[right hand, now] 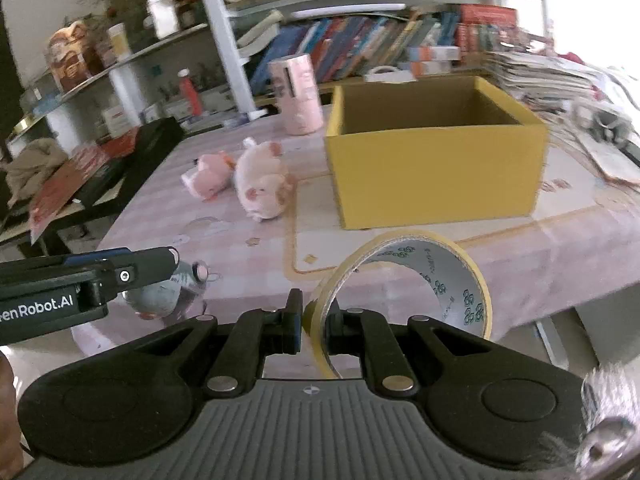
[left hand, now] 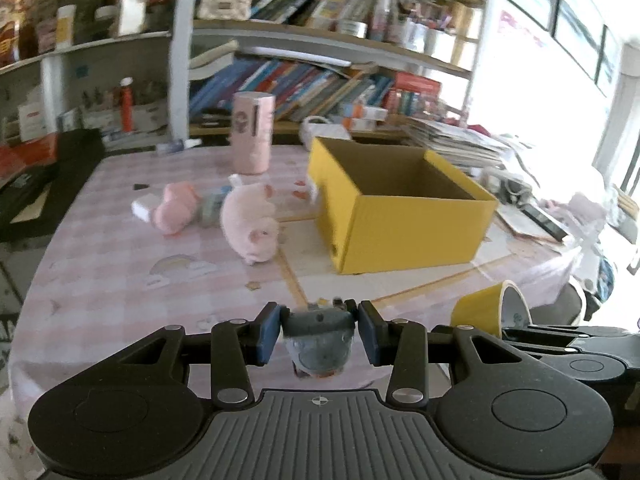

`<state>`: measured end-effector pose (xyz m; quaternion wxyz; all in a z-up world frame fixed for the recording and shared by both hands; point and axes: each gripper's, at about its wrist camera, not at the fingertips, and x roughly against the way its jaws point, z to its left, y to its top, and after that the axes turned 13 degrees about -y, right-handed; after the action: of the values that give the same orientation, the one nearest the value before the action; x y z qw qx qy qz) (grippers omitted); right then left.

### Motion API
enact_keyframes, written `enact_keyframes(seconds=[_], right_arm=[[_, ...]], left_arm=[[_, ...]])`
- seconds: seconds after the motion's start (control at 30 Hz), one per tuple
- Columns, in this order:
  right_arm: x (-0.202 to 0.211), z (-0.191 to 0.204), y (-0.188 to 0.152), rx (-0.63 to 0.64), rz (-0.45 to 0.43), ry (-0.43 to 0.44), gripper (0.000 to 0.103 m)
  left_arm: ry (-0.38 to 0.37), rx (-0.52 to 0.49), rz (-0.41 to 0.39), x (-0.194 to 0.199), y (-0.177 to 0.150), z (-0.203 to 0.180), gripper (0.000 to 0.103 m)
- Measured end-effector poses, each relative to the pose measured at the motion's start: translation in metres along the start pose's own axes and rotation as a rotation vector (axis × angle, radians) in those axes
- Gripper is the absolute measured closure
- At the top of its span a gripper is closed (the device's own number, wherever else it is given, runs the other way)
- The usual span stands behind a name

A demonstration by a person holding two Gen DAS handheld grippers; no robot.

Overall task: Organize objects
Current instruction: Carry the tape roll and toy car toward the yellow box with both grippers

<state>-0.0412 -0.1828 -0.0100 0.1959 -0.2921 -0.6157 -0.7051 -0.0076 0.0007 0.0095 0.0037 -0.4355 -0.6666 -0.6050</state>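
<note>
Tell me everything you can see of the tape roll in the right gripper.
The tape roll is a wide ring of yellow tape on a grey inner core printed with green marks. It stands on edge, its open centre turned toward the camera's left. The right gripper is shut on its near wall, one finger outside, one inside the ring. It looks lifted clear of the table, short of the yellow box. Nothing else touches it.

Crowded bookshelves (left hand: 304, 80) behind a pink-clothed table (left hand: 120, 280); bright window (left hand: 576, 12) glare at right.
</note>
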Motion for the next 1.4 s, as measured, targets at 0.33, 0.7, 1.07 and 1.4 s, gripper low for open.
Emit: enact_keyframes(seconds=[0.33, 0.7, 1.07, 1.4], right_arm=[[0.012, -0.026, -0.005, -0.055, -0.01, -0.075, 0.094], [0.009, -0.041, 0.005, -0.074, -0.018, -0.103, 0.093], [-0.002, -0.05, 0.017, -0.075, -0.009, -0.104, 0.093], [-0.016, -0.059, 0.027, -0.083, 0.004, -0.113, 0.093]], left_arm=[[-0.071, -0.059, 0.015, -0.016, 0.005, -0.023, 0.063], [-0.092, -0.083, 0.013, -0.03, 0.016, -0.032, 0.063], [-0.097, -0.092, 0.018, -0.046, 0.028, -0.036, 0.063], [-0.108, -0.11, 0.02, -0.063, 0.037, -0.039, 0.063]])
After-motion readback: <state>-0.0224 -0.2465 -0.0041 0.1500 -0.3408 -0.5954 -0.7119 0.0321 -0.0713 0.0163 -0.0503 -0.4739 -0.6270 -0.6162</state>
